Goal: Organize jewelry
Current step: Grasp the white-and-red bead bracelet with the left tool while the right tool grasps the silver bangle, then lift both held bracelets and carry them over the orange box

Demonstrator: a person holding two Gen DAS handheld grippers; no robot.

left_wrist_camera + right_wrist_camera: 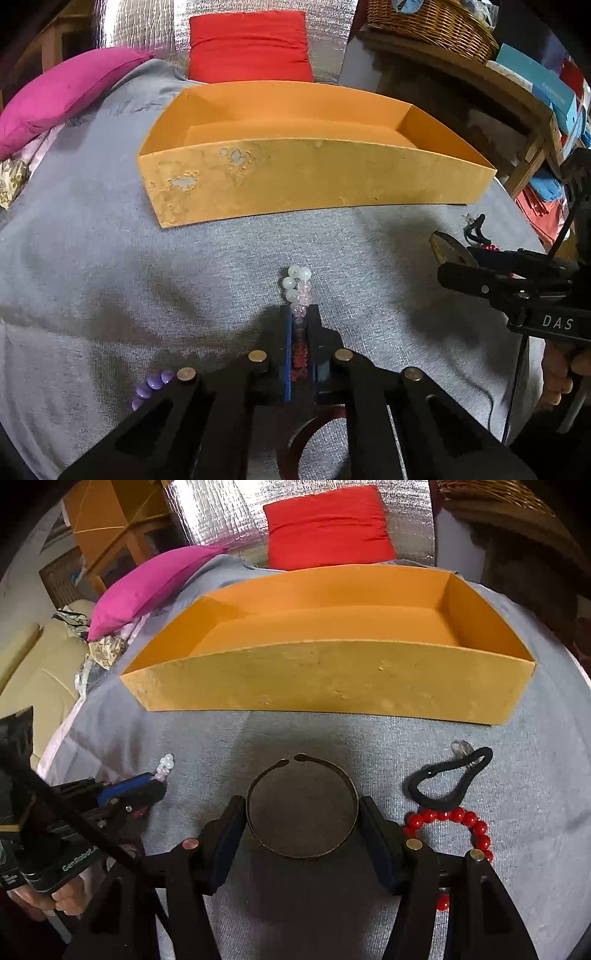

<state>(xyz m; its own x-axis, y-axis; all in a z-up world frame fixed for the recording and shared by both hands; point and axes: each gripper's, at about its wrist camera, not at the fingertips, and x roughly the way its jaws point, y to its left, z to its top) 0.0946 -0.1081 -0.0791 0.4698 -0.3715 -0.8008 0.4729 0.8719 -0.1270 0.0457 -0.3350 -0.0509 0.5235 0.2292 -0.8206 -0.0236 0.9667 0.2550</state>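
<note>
Left gripper [303, 314] pinches the limp, light white-and-pink bead bracelet [298, 286]; right gripper [303, 812] clamps the stiff, open-ended dark metal bangle [302, 851] by its sides at centre frame.

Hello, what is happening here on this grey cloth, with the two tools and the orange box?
A person is sorting jewelry with a hand-held gripper in each hand. The left gripper is shut on a bracelet of white and pink beads, which lies on the grey cloth. The right gripper has its pads on both sides of a dark metal bangle and appears to grip it. A red bead bracelet and a black hair tie wait beside it. The orange box behind looks empty.
</note>
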